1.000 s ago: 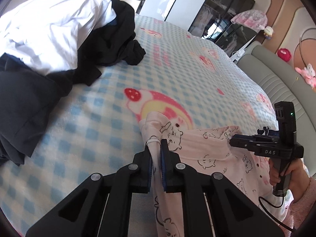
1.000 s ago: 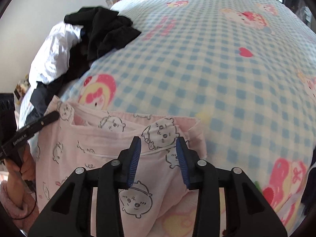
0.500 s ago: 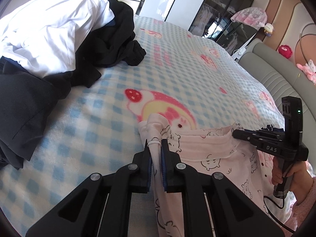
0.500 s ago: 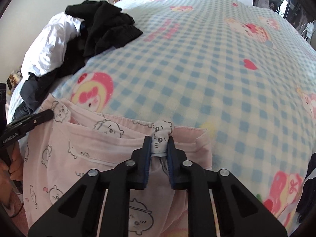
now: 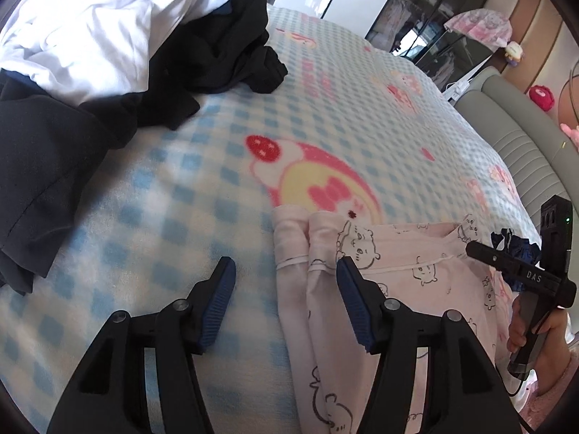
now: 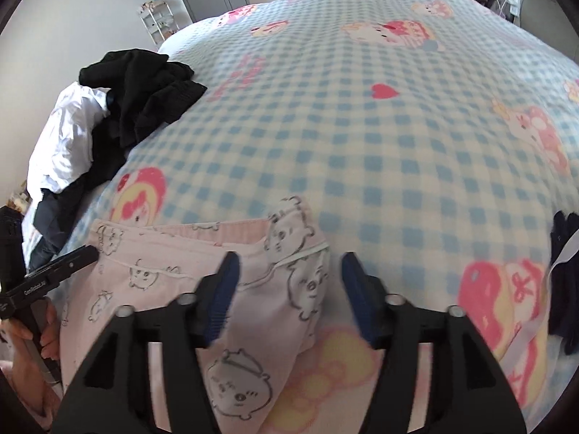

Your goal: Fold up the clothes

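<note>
Pink pyjama trousers (image 5: 405,275) printed with small cartoon animals lie flat on the blue checked blanket (image 5: 202,195). In the left wrist view my left gripper (image 5: 286,275) stands open, its jaws wide on either side of the left waistband corner. In the right wrist view my right gripper (image 6: 287,271) is also open over the right corner of the pink trousers (image 6: 173,282). Neither holds any cloth. Each gripper shows at the edge of the other's view, held by a hand (image 5: 524,329).
A heap of black and white clothes (image 5: 108,43) lies at the bed's left side, seen also as a clothes heap (image 6: 119,115) in the right wrist view. Dark fabric (image 6: 564,275) lies at the right edge. A grey padded headboard (image 5: 517,133) borders the bed.
Both grippers were shut on the waistband corners half a second ago; both have now opened and let the trousers go onto the blanket.
</note>
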Demonstrator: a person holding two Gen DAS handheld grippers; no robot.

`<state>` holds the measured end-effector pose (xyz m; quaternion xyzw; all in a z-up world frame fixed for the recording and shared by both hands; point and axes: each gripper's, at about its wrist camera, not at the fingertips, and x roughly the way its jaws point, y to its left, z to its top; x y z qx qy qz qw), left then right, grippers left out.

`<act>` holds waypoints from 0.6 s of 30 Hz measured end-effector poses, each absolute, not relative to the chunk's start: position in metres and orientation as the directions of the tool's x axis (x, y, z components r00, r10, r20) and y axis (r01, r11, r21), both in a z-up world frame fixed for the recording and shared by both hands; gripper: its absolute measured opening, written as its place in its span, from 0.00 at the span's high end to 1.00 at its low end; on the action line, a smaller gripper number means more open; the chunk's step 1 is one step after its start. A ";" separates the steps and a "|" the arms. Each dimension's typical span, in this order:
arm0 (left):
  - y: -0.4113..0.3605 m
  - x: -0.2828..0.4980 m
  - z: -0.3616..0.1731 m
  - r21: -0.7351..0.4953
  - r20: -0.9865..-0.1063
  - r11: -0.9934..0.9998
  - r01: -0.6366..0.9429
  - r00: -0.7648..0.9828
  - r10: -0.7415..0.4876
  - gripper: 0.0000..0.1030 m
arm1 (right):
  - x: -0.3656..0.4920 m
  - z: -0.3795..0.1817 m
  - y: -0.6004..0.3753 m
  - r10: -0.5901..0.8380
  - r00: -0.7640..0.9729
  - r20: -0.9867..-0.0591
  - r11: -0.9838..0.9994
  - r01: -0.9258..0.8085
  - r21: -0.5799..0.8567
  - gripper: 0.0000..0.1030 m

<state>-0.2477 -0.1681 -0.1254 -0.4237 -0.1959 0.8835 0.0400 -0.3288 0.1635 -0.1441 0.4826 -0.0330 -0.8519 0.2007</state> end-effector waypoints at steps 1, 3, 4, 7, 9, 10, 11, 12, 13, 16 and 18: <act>-0.167 -0.248 -0.127 -0.383 -0.734 -0.919 0.089 -0.634 0.245 0.42 | -0.328 -0.148 0.163 -0.395 -0.434 -0.810 -0.908 0.321 0.271 0.22; -0.163 -0.251 -0.129 -0.381 -0.739 -0.921 0.078 -0.624 0.253 0.44 | -0.332 -0.162 0.162 -0.412 -0.386 -0.825 -0.899 0.319 0.299 0.22; -0.161 -0.252 -0.130 -0.381 -0.739 -0.922 0.069 -0.623 0.259 0.45 | -0.335 -0.171 0.164 -0.435 -0.358 -0.827 -0.891 0.303 0.338 0.20; -0.145 -0.250 -0.119 -0.376 -0.725 -0.927 0.003 -0.624 0.292 0.86 | -0.338 -0.182 0.170 -0.542 -0.346 -0.766 -0.838 0.291 0.462 0.63; -0.130 -0.245 -0.099 -0.361 -0.700 -0.931 -0.047 -0.646 0.304 0.91 | -0.331 -0.168 0.173 -0.546 -0.375 -0.750 -0.837 0.279 0.470 0.84; -0.122 -0.242 -0.089 -0.352 -0.688 -0.933 -0.072 -0.656 0.310 0.91 | -0.324 -0.154 0.179 -0.577 -0.394 -0.715 -0.817 0.287 0.501 0.92; -0.114 -0.239 -0.080 -0.343 -0.675 -0.934 -0.097 -0.666 0.317 0.91 | -0.316 -0.141 0.186 -0.606 -0.414 -0.679 -0.795 0.296 0.530 0.92; -0.107 -0.236 -0.070 -0.334 -0.663 -0.935 -0.122 -0.675 0.324 0.91 | -0.307 -0.125 0.193 -0.604 -0.442 -0.663 -0.797 0.308 0.520 0.92; -0.099 -0.233 -0.060 -0.323 -0.650 -0.935 -0.146 -0.684 0.332 0.91 | -0.298 -0.110 0.201 -0.601 -0.470 -0.647 -0.799 0.320 0.510 0.92; -0.076 -0.251 -0.037 -0.293 -0.633 -0.931 -0.217 -0.686 0.359 0.91 | -0.279 -0.074 0.228 -0.574 -0.526 -0.628 -0.817 0.313 0.484 0.92; -0.069 -0.277 -0.035 -0.265 -0.649 -0.942 -0.207 -0.683 0.333 0.90 | -0.284 -0.057 0.245 -0.553 -0.544 -0.632 -0.830 0.296 0.472 0.92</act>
